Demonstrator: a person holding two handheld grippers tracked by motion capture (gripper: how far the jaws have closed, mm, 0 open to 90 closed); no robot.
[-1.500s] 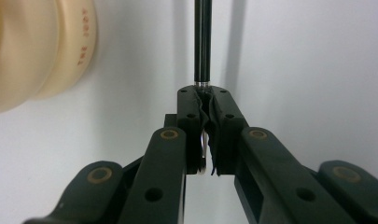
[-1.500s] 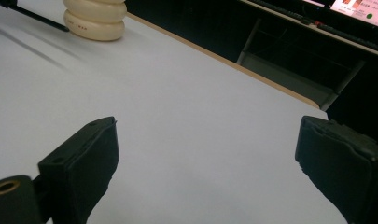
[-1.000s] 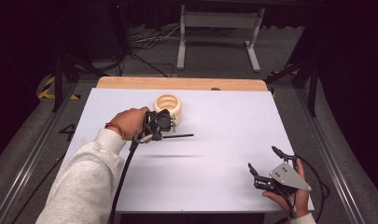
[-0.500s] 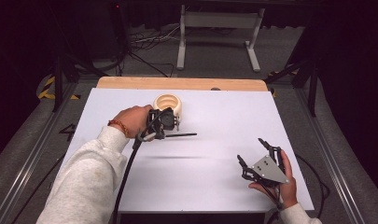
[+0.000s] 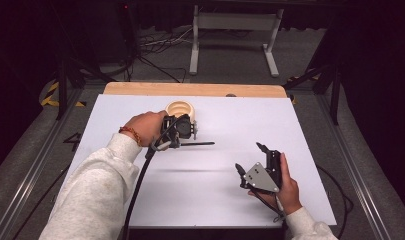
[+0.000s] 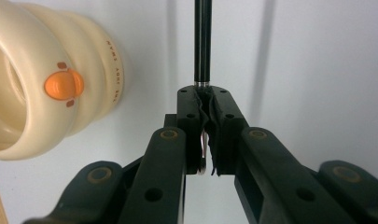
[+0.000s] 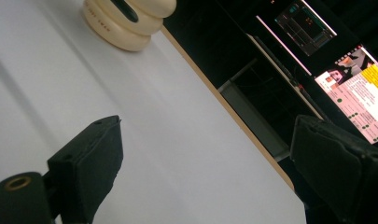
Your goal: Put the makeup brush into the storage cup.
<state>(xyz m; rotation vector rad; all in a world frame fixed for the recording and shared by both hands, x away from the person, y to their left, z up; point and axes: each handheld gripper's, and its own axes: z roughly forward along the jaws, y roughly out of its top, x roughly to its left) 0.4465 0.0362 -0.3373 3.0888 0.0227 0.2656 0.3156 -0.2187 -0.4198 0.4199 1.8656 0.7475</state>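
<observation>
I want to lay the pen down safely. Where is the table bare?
Bare: the wide stretch between the pen and the right hand-held gripper, and the table's far right corner. Crowded: around the cream holder beside the left hand-held gripper.

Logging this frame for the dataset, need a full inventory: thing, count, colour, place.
pen: 1, black, lying level just above the table's middle, clamped at one end
holder: 1, cream, ribbed with an orange duck bill, far middle of the table, beside the left hand-held gripper
table: 1, white top with a wooden far edge
frame: 1, grey metal, on the floor beyond the table
screens: 2, lit, off to the side in the right gripper view
left hand-held gripper: 1, black, shut on the pen
right hand-held gripper: 1, black with a grey plate, open, near right of the table
sleeves: 2, light grey
</observation>
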